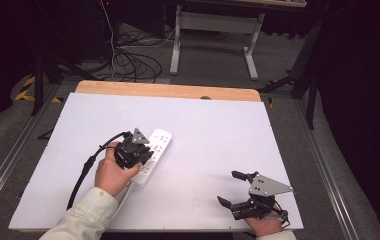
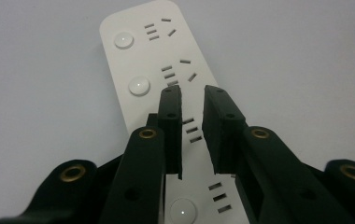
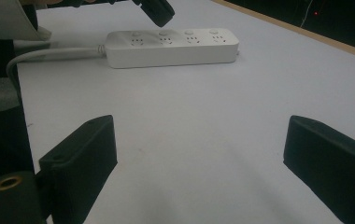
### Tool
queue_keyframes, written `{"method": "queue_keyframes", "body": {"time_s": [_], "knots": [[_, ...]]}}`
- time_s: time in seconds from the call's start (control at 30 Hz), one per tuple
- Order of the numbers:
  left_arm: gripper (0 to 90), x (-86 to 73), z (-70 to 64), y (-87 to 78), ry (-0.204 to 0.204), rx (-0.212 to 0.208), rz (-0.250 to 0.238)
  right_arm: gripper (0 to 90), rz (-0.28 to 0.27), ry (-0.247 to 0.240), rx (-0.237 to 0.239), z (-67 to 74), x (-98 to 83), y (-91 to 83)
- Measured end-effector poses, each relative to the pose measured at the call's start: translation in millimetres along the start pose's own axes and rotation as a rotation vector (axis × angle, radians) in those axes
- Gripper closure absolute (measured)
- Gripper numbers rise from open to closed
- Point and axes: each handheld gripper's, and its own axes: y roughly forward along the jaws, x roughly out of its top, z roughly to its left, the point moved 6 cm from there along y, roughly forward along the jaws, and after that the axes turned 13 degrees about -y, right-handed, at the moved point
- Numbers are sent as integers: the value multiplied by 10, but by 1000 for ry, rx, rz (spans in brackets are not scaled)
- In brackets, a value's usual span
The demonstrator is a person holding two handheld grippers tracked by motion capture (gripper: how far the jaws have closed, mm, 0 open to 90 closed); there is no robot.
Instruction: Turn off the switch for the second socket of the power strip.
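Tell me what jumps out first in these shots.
A white power strip lies left of centre on the white table, with the left gripper hovering right over its sockets, jaws a little apart and nothing between them. The right gripper rests at the near right edge, jaws wide open and empty.

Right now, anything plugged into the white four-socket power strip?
No. The white four-socket power strip has every visible socket empty; the left gripper hovers above it, jaws slightly apart.
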Motion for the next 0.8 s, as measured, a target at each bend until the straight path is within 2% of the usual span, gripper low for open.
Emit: {"method": "queue_keyframes", "body": {"time_s": [0.2, 0.37, 0.43, 0.63, 0.7, 0.8], "knots": [[731, 44, -43, -135, 1, -20, -35, 103, 2, 0, 1, 1, -1, 3], [690, 67, -48, -218, 7, -20, -51, 103, 1, -2, 1, 1, -1, 2], [672, 69, -57, -238, -2, -28, -57, 103, 3, -4, 1, 0, -2, 3], [587, 73, -77, -297, -11, -39, -73, 103, 4, -5, 1, 2, -2, 2], [565, 81, -76, -330, -1, -36, -83, 103, 0, -1, 1, 2, 0, 0], [493, 100, -95, -386, -6, -39, -107, 103, 1, -2, 3, 2, 0, 2]]}}
